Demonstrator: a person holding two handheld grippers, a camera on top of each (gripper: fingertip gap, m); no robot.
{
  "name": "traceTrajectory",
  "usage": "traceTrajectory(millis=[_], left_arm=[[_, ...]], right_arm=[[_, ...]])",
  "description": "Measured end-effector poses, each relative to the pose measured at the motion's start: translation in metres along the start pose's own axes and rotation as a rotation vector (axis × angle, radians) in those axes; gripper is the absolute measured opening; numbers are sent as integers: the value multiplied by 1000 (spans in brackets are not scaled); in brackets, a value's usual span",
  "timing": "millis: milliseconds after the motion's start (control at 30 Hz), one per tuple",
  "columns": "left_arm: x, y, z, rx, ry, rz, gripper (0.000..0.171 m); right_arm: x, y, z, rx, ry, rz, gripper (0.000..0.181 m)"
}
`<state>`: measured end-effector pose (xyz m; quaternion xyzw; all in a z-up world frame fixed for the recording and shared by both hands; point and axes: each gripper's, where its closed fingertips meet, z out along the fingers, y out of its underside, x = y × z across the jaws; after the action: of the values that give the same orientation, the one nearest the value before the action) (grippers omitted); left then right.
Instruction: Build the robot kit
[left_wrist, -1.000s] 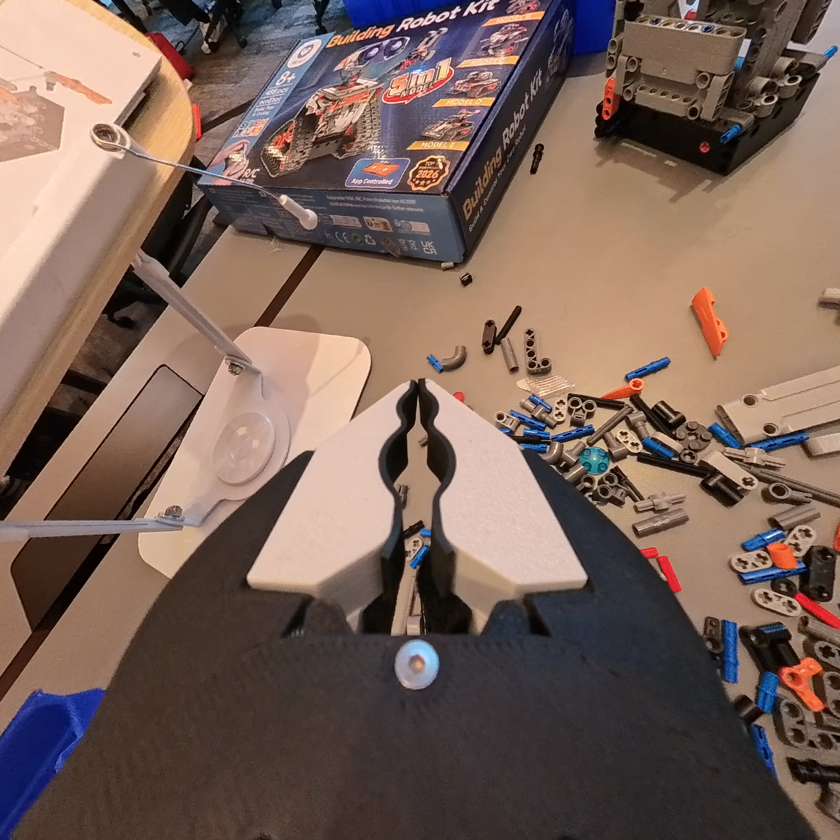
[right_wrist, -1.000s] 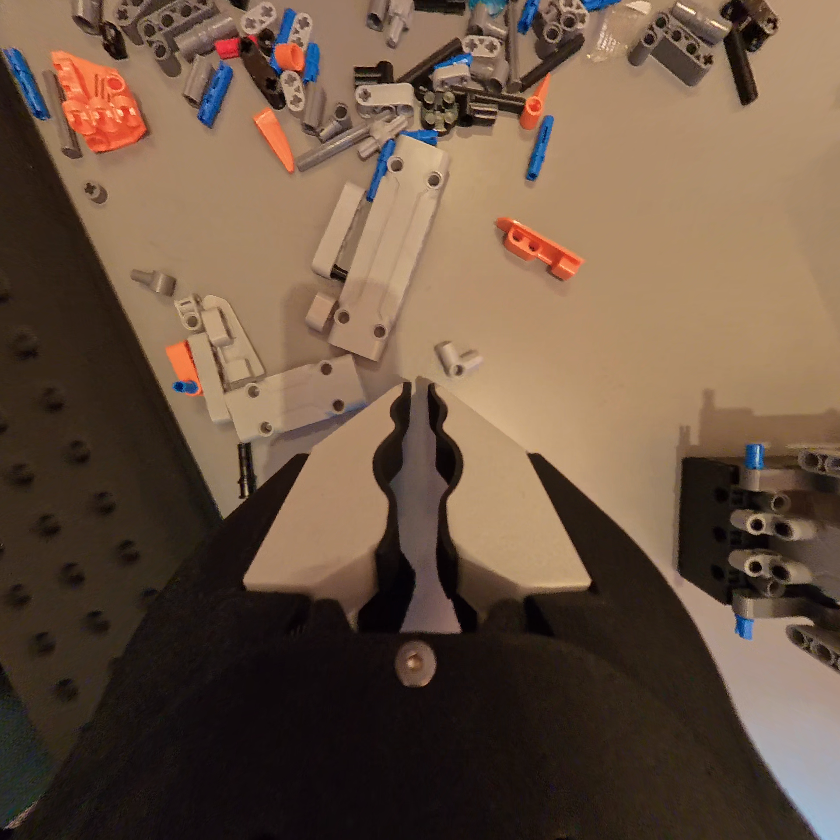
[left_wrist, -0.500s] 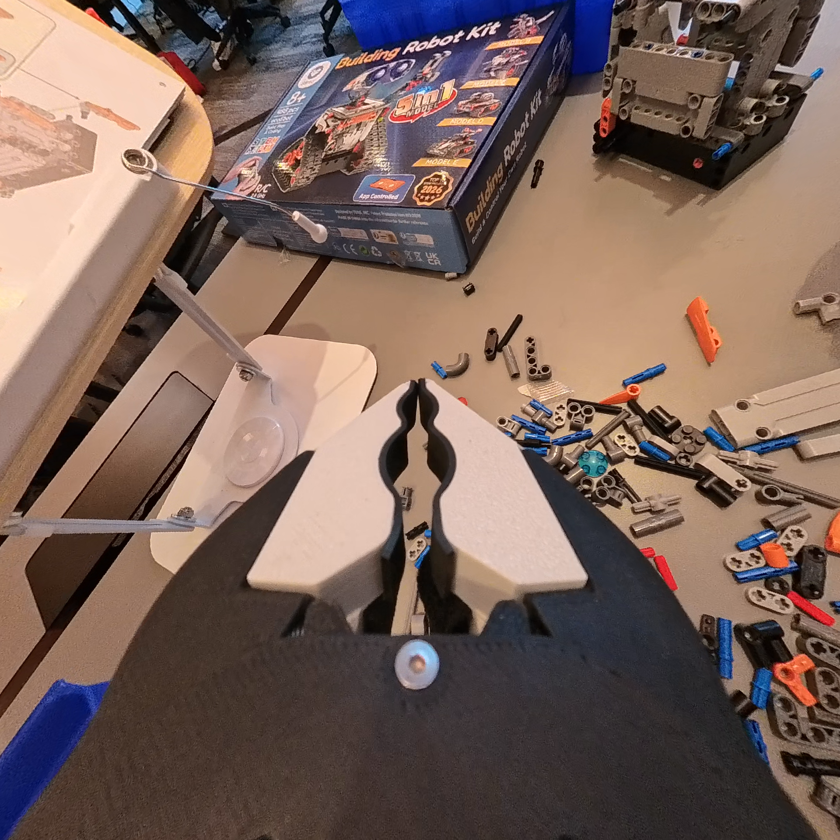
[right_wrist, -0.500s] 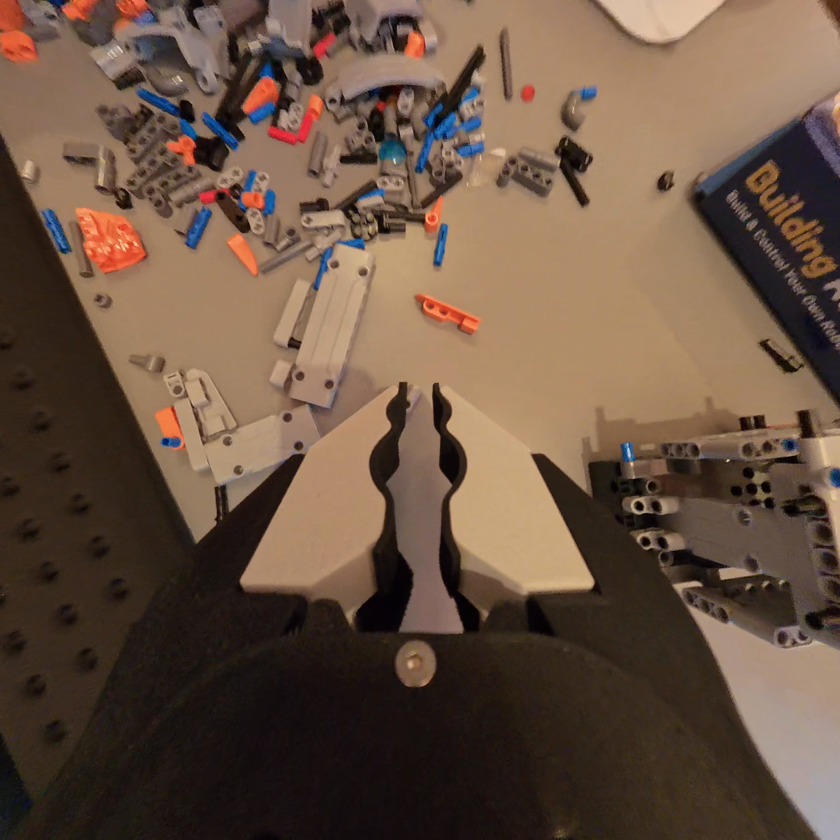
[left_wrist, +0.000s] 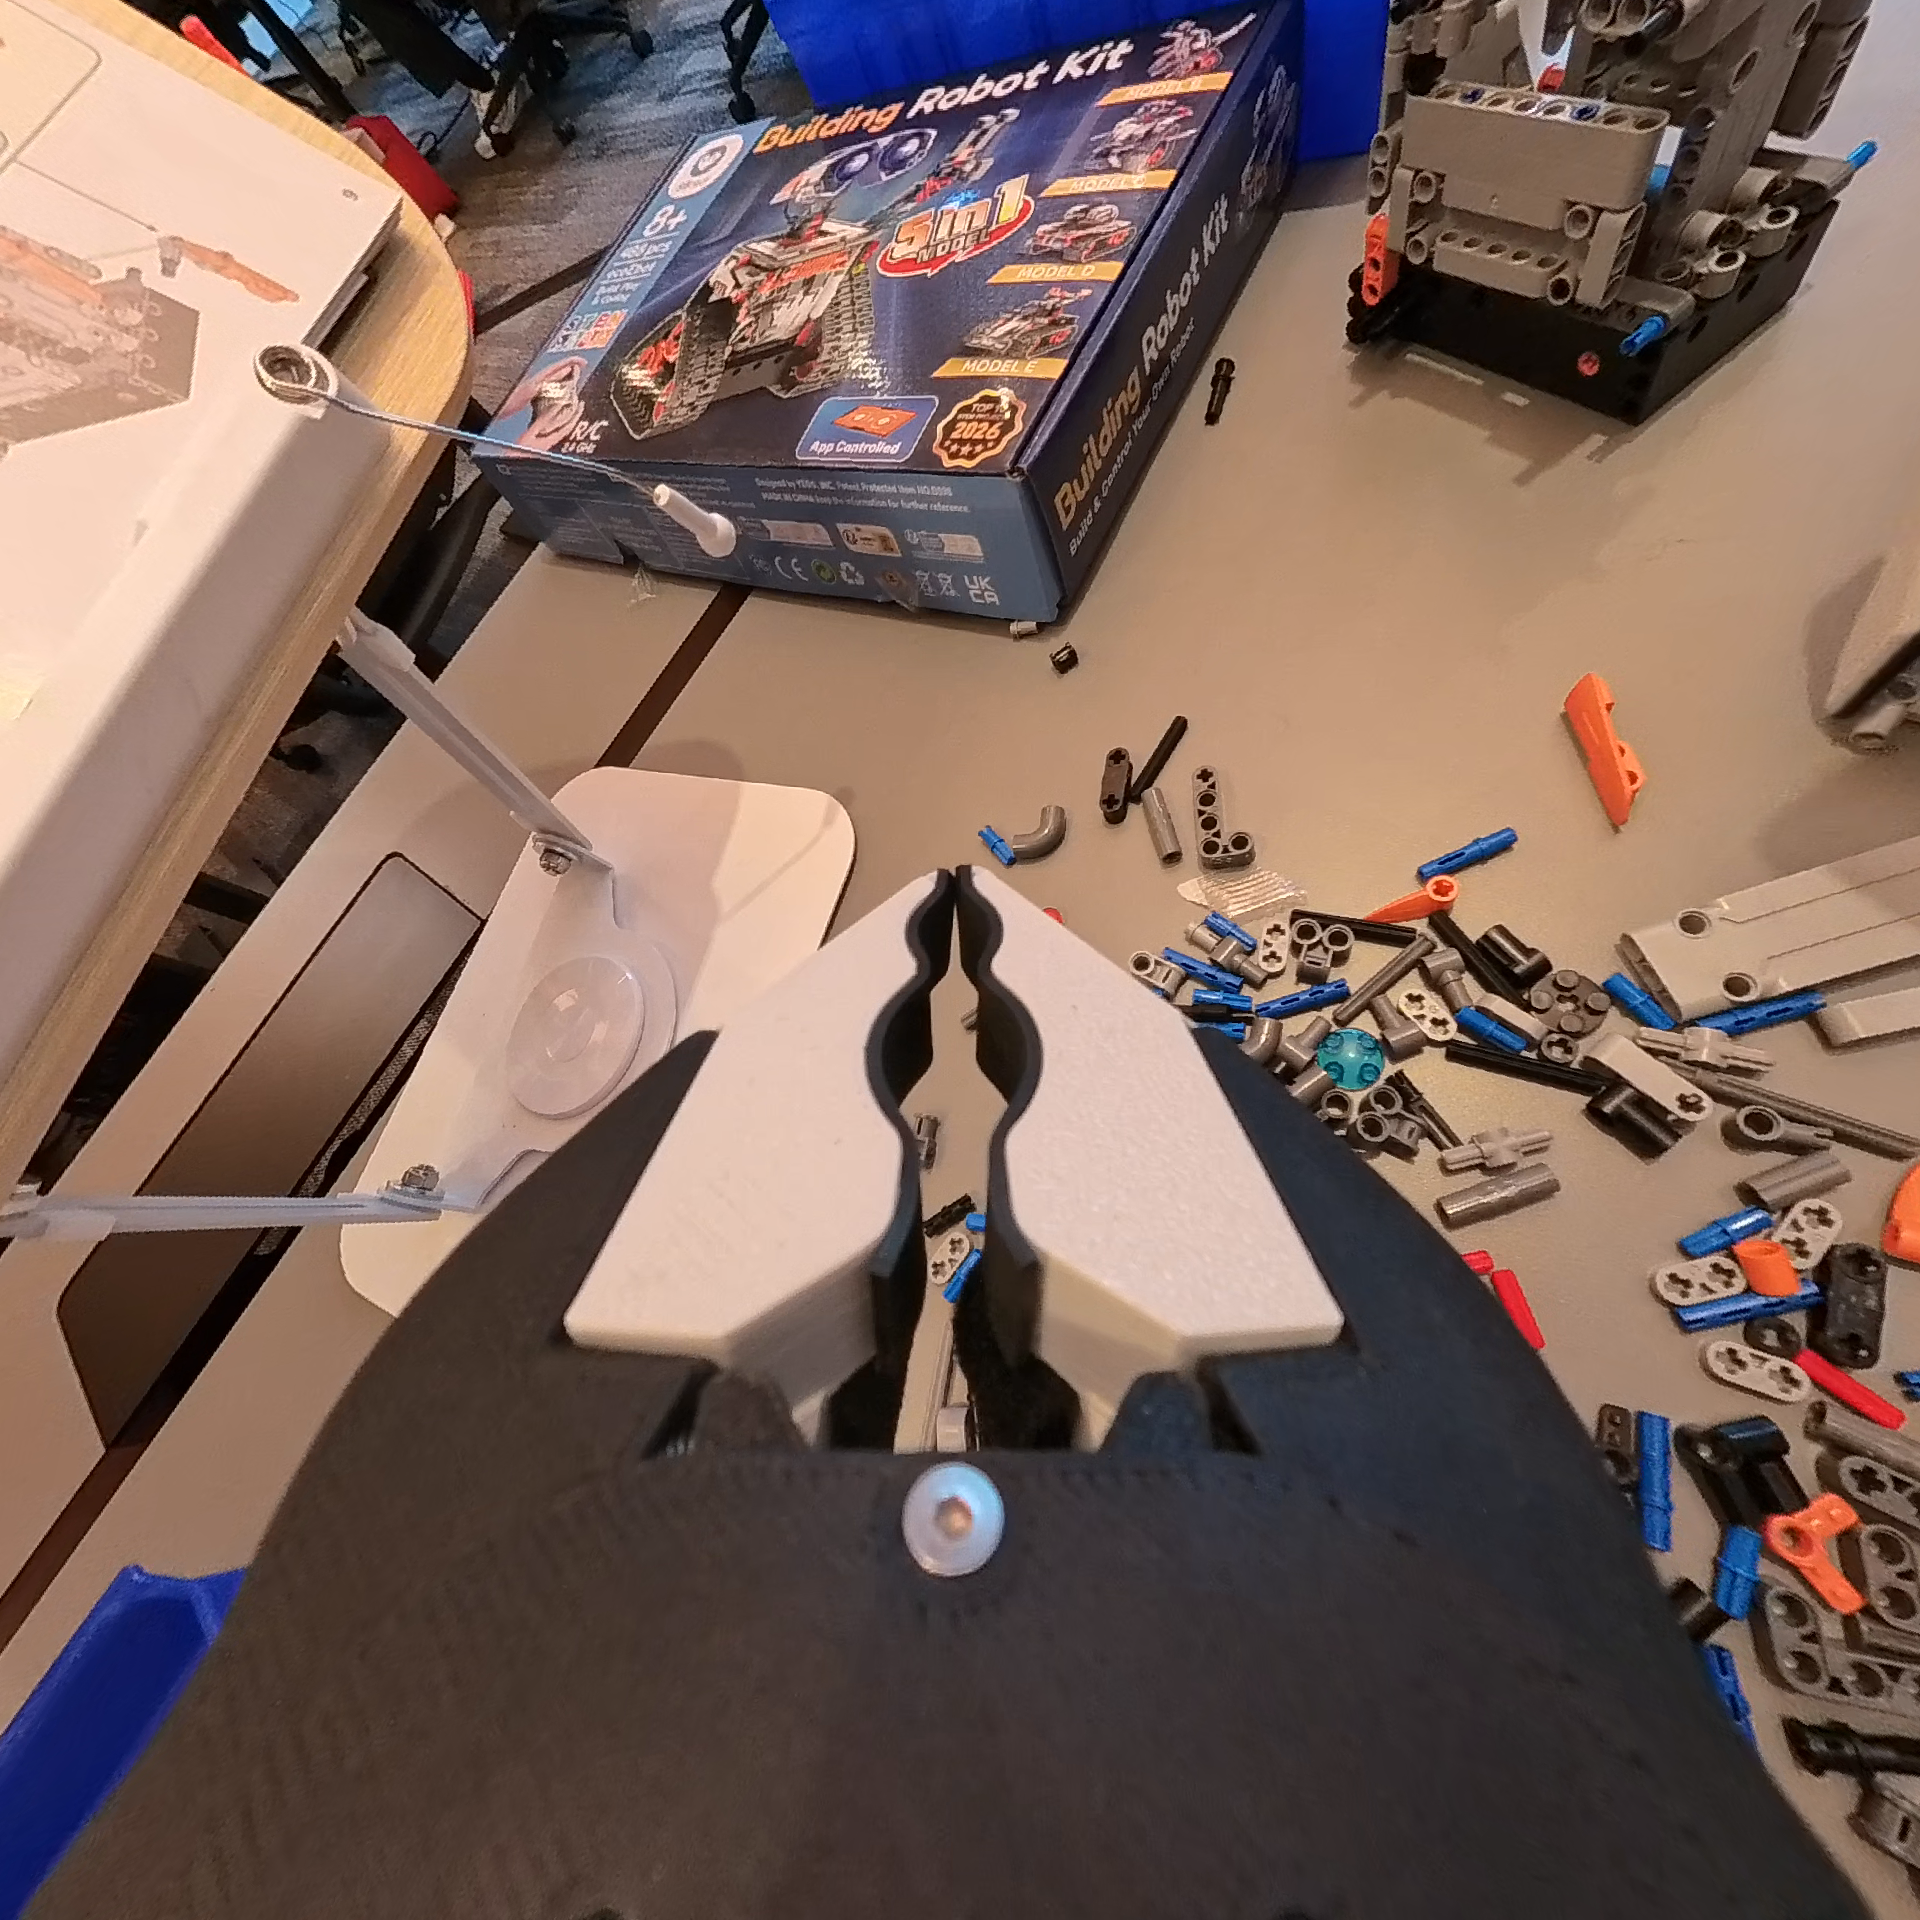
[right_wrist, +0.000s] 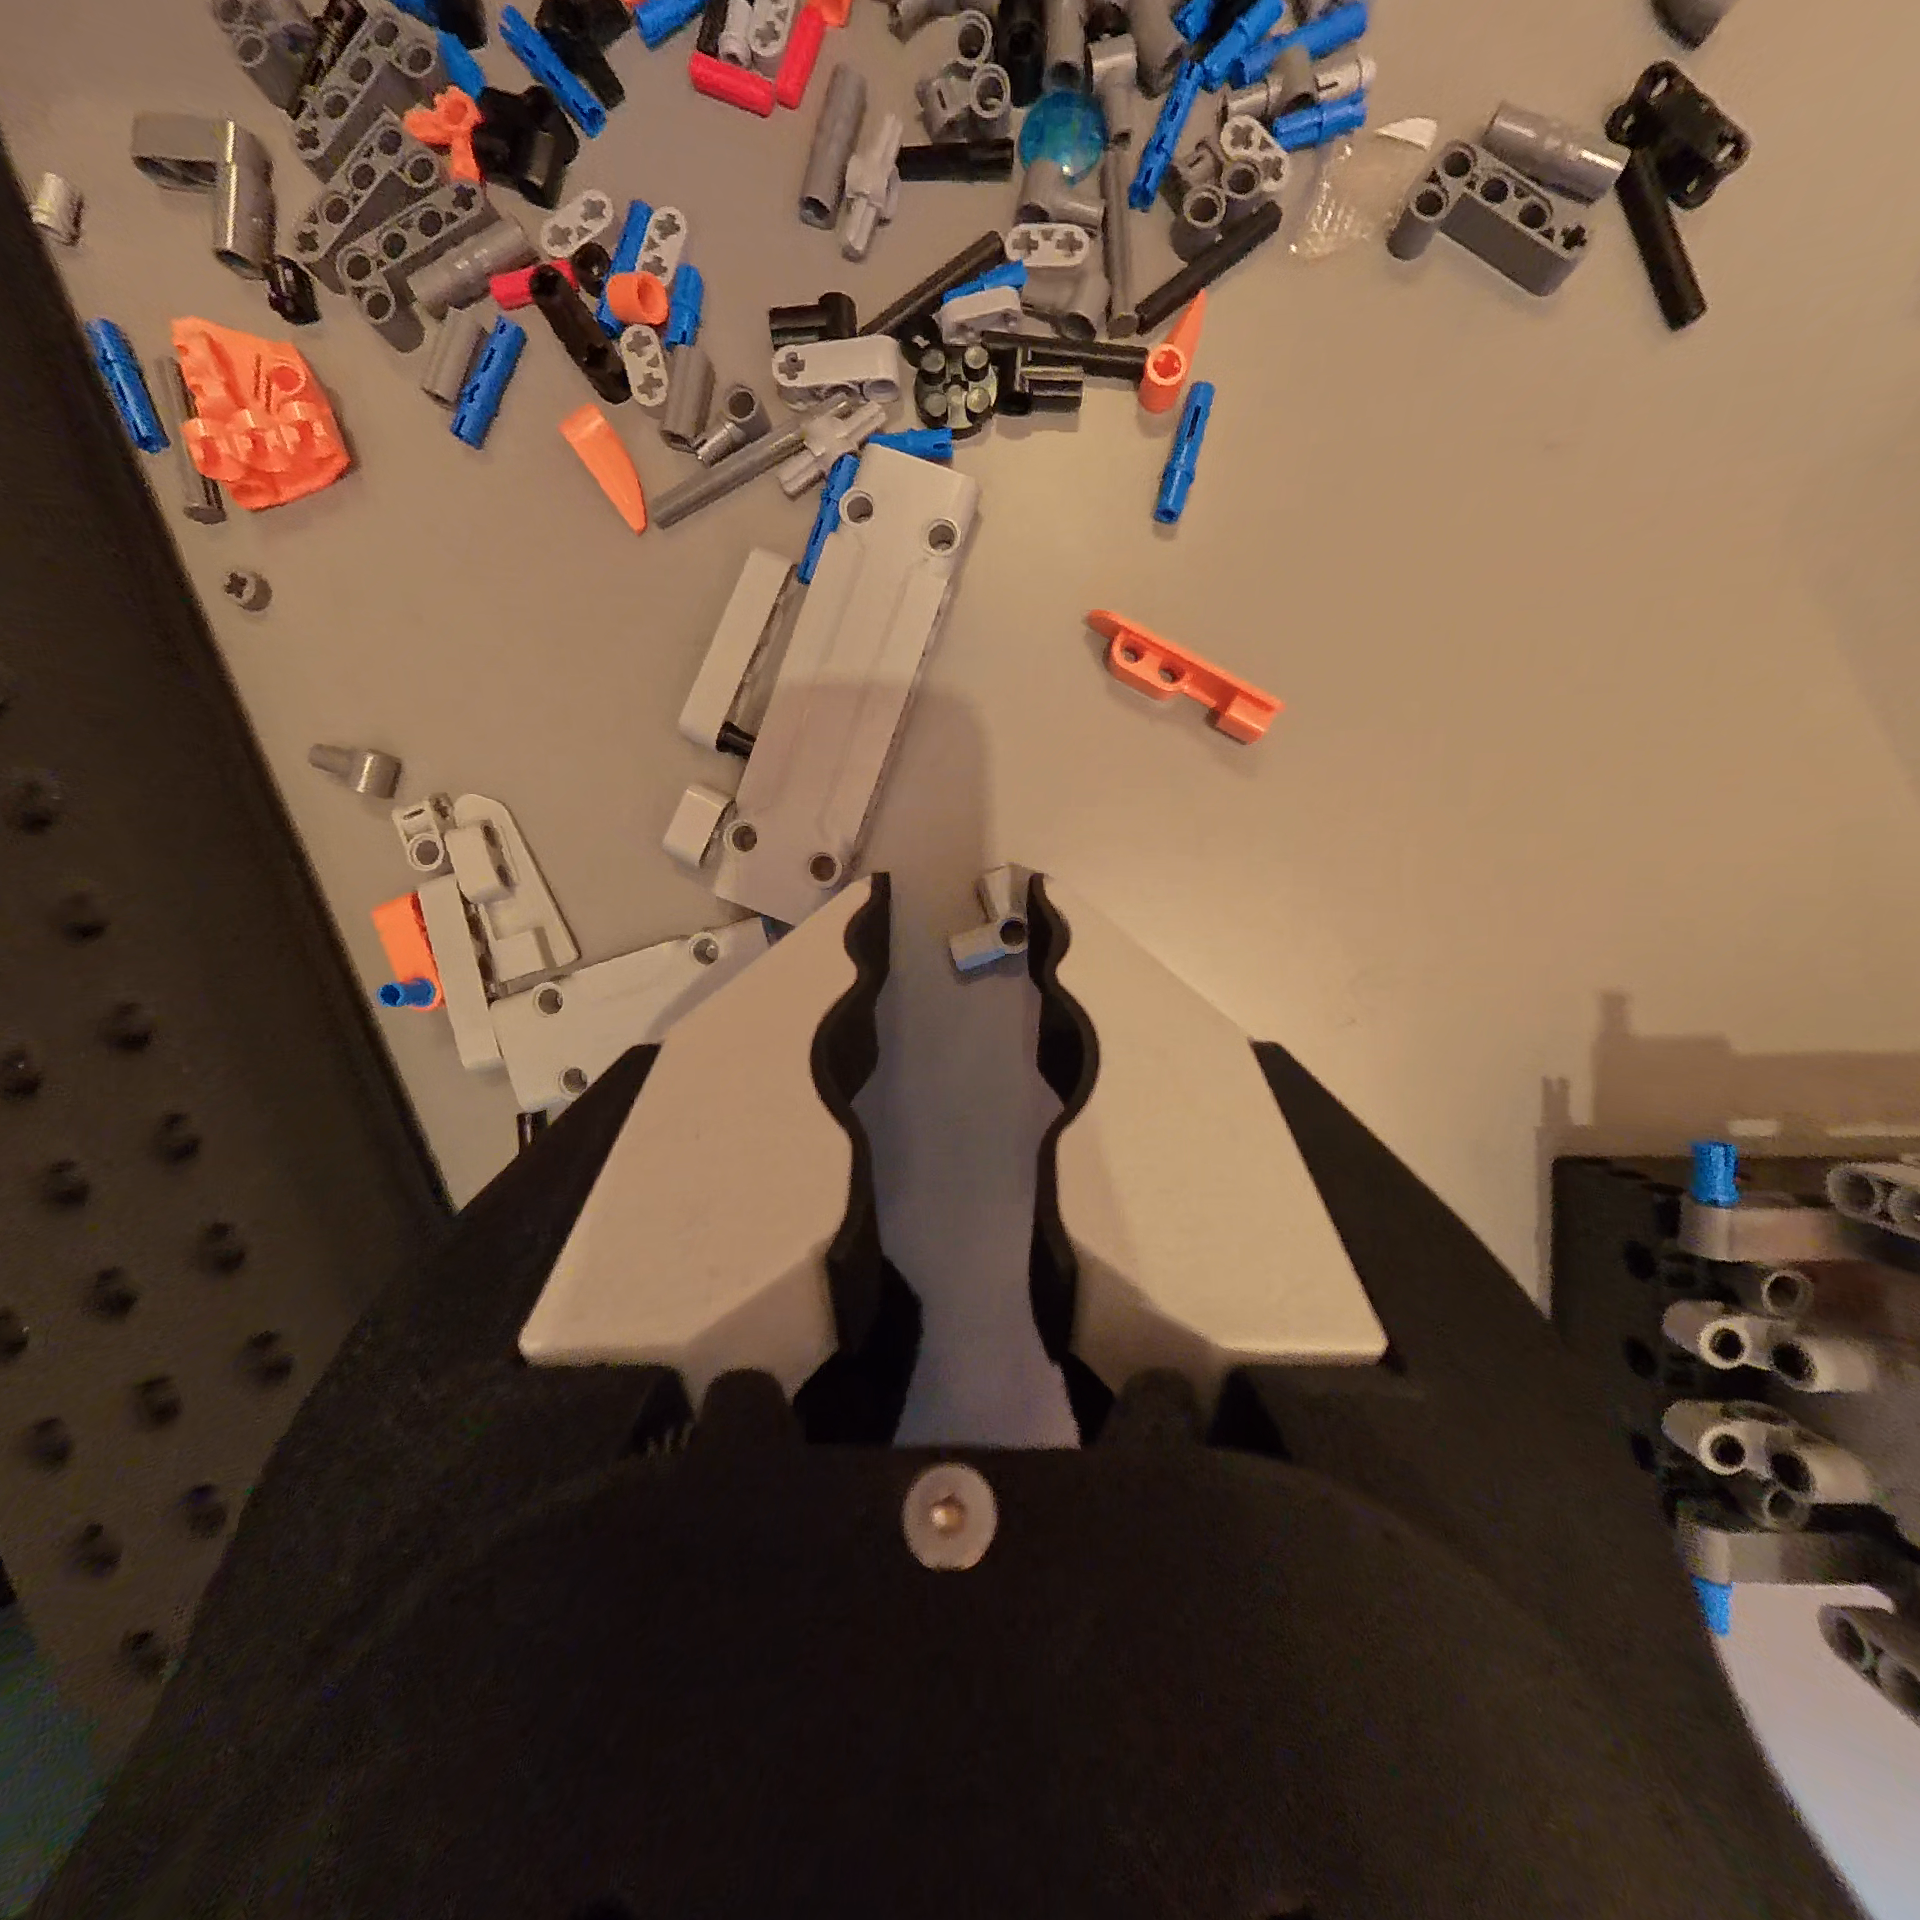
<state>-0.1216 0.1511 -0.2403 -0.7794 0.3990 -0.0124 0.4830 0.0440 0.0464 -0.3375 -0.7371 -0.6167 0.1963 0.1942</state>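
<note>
My right gripper (right_wrist: 958, 888) is open and low over the grey table (right_wrist: 1455, 727). A small light grey angled connector (right_wrist: 985, 928) lies on the table between its fingertips, close against the right finger; I cannot tell if it touches. A long grey panel (right_wrist: 831, 686) lies just ahead, an orange bracket (right_wrist: 1184, 675) to its right. My left gripper (left_wrist: 954, 878) is shut and empty, held above the table beside a white stand base (left_wrist: 727, 862), left of the heap of loose building parts (left_wrist: 1507, 1039).
A blue kit box (left_wrist: 914, 312) lies at the back, with a part-built grey and black model (left_wrist: 1558, 208) to its right; the model also shows in the right wrist view (right_wrist: 1766, 1351). A black studded plate (right_wrist: 104, 1039) borders the left. A wooden table with a white box (left_wrist: 156, 468) stands at the left. About 20 centimetres separates my left fingertips from my right. My right tips are roughly 4 centimetres from the orange bracket (right_wrist: 1184, 675). Seen from the left wrist view (left_wrist: 1615, 740) as well.
My right gripper has opened and come down closer to the table, around the small grey connector. My left gripper has stayed shut and drawn back slightly.
</note>
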Motion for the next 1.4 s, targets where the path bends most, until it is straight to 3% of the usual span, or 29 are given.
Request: traceTrajectory(millis=[300, 833, 1400], left_arm=[[0, -1, -1, 1, -2, 1, 0], [0, 1, 0, -7, -3, 6, 0], [-4, -1, -4, -1, -16, 6, 0]], right_arm=[[-1, -2, -5, 3, 20, -59, 0], [2, 12, -6, -45, 25, -10, 3], [16, 11, -16, 5, 77, 35, 13]])
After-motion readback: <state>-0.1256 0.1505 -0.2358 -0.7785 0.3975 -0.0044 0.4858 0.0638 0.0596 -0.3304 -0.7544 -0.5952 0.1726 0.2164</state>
